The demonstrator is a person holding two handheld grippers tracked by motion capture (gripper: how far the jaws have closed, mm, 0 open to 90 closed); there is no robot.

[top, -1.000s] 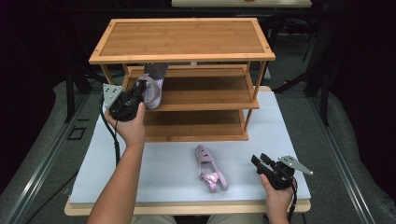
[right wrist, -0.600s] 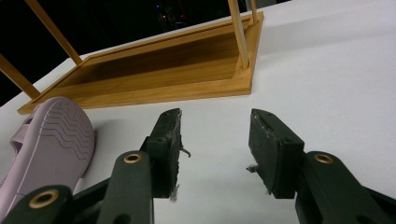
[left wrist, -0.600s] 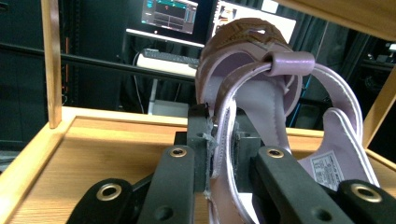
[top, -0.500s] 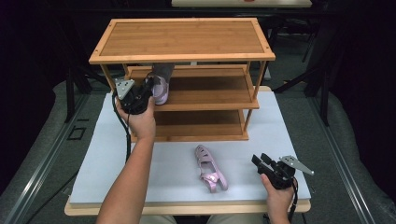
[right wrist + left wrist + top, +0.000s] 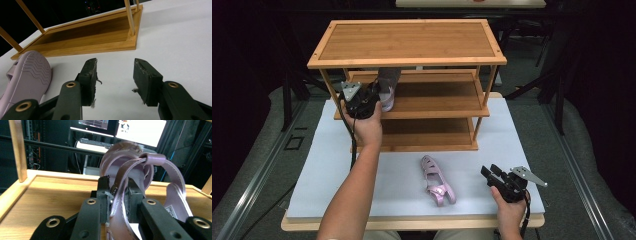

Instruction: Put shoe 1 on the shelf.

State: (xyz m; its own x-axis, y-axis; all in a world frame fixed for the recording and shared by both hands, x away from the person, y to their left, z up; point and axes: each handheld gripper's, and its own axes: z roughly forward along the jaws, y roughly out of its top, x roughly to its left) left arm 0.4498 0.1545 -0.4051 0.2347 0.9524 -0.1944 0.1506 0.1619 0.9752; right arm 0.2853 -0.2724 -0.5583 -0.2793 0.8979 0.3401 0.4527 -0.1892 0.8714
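A pink sandal (image 5: pixel 386 96) is at the left end of the middle shelf (image 5: pixel 437 97) of a wooden rack, held by my left gripper (image 5: pixel 374 95). In the left gripper view the jaws are shut on the sandal's strap (image 5: pixel 120 192), with the shelf board (image 5: pixel 50 195) just beneath. A second pink sandal (image 5: pixel 436 180) lies on its side on the white table (image 5: pixel 337 165) in front of the rack. My right gripper (image 5: pixel 489 174) rests near the table's front right, open and holding nothing (image 5: pixel 115 77). That sandal's sole (image 5: pixel 30 72) shows to its left.
The wooden rack has a top shelf (image 5: pixel 407 42) and a bottom shelf (image 5: pixel 427 132), both bare. The rack's bottom board (image 5: pixel 87 35) lies ahead of the right gripper. Dark floor surrounds the table.
My left gripper has carried the sandal rightward and forward, from outside the rack's left end onto the middle shelf. The right gripper has stayed still.
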